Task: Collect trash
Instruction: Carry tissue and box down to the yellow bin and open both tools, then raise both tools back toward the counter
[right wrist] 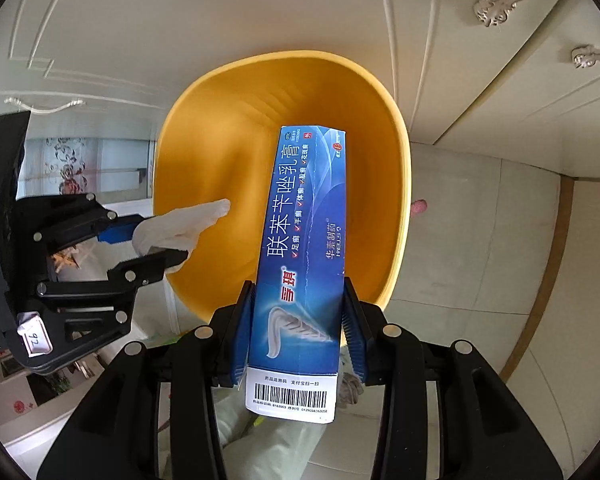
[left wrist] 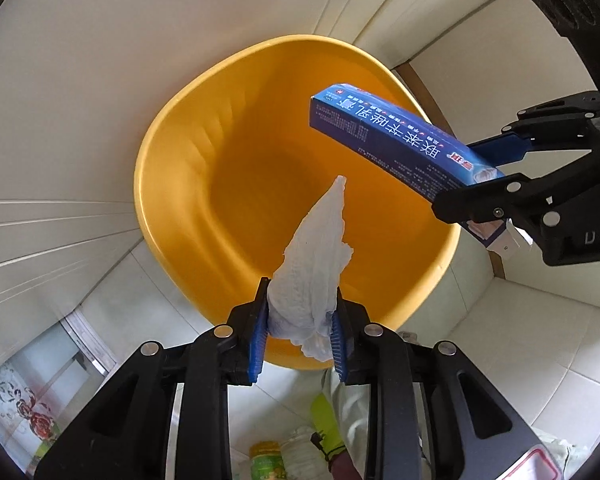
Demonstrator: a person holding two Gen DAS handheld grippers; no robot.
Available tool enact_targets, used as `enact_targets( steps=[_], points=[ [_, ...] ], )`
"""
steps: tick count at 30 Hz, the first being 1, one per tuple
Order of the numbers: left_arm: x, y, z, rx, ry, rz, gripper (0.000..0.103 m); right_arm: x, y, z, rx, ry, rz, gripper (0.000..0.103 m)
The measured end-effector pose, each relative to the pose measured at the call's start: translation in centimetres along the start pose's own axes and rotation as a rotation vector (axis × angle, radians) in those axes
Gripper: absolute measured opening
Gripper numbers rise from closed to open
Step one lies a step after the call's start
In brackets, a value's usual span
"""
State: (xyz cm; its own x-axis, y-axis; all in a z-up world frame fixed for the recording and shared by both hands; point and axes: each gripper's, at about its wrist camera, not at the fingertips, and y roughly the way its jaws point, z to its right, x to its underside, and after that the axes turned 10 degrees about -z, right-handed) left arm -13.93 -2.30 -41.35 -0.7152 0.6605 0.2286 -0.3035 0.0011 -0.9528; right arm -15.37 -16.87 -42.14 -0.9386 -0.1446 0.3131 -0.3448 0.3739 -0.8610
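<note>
My left gripper [left wrist: 300, 336] clamps a crumpled white tissue [left wrist: 314, 264] over the yellow bin [left wrist: 172, 152]. At two o'clock, my right gripper [right wrist: 300, 332] pinches a blue carton [right wrist: 300, 240] above the same bin.

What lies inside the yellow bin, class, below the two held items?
The yellow bin shows bare walls and floor, no trash seen. The white tissue in the left gripper and the blue box in the right gripper cover part of its inside.
</note>
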Motion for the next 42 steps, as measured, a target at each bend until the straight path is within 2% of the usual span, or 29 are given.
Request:
enact_targets(
  steps=[3, 5, 8, 11, 24, 28, 32, 37, 39, 41, 42],
  points=[
    [0.3, -0.1, -0.3, -0.008, -0.009, 0.015, 0.033, -0.2, -0.4, 0.2, -0.001, 0.009, 0.033, 0.046],
    [0.5, -0.3, -0.5, -0.007, -0.02, 0.028, 0.043, -0.1, -0.6, 0.3, -0.015, 0.021, 0.049, 0.047],
    [0.9, -0.6, -0.6, -0.014, -0.033, 0.04, 0.052, -0.1, -0.6, 0.6, -0.015, 0.03, 0.063, 0.048],
    [1.3, -0.8, -0.3, -0.023, -0.038, 0.043, 0.052, 0.5, -1.1, 0.8, 0.002, 0.027, 0.078, 0.048],
    [2.0, -2.9, 1.0, -0.041, -0.053, 0.074, 0.052, 2.3, -3.9, -0.6, -0.016, 0.024, 0.144, 0.048],
    [3.2, -4.1, 1.4, -0.048, -0.075, 0.094, 0.052, 3.5, -5.0, -1.0, -0.007, 0.029, 0.169, 0.048],
    [5.3, -7.1, 2.1, -0.039, -0.126, 0.154, 0.052, 6.1, -7.9, -2.7, 0.021, 0.013, 0.246, 0.048],
    [9.3, -12.9, 3.5, -0.036, -0.216, 0.289, 0.058, 10.9, -13.7, -6.1, 0.099, -0.033, 0.421, 0.048],
    [10.9, -15.5, 3.8, -0.035, -0.257, 0.349, 0.06, 12.8, -16.1, -7.2, 0.117, -0.043, 0.496, 0.053],
    [11.9, -17.3, 4.3, -0.058, -0.294, 0.394, 0.069, 14.5, -18.6, -7.9, 0.115, -0.039, 0.575, 0.058],
    [12.2, -18.3, 4.4, -0.064, -0.312, 0.417, 0.07, 15.2, -19.5, -8.4, 0.109, -0.038, 0.606, 0.06]
  ],
)
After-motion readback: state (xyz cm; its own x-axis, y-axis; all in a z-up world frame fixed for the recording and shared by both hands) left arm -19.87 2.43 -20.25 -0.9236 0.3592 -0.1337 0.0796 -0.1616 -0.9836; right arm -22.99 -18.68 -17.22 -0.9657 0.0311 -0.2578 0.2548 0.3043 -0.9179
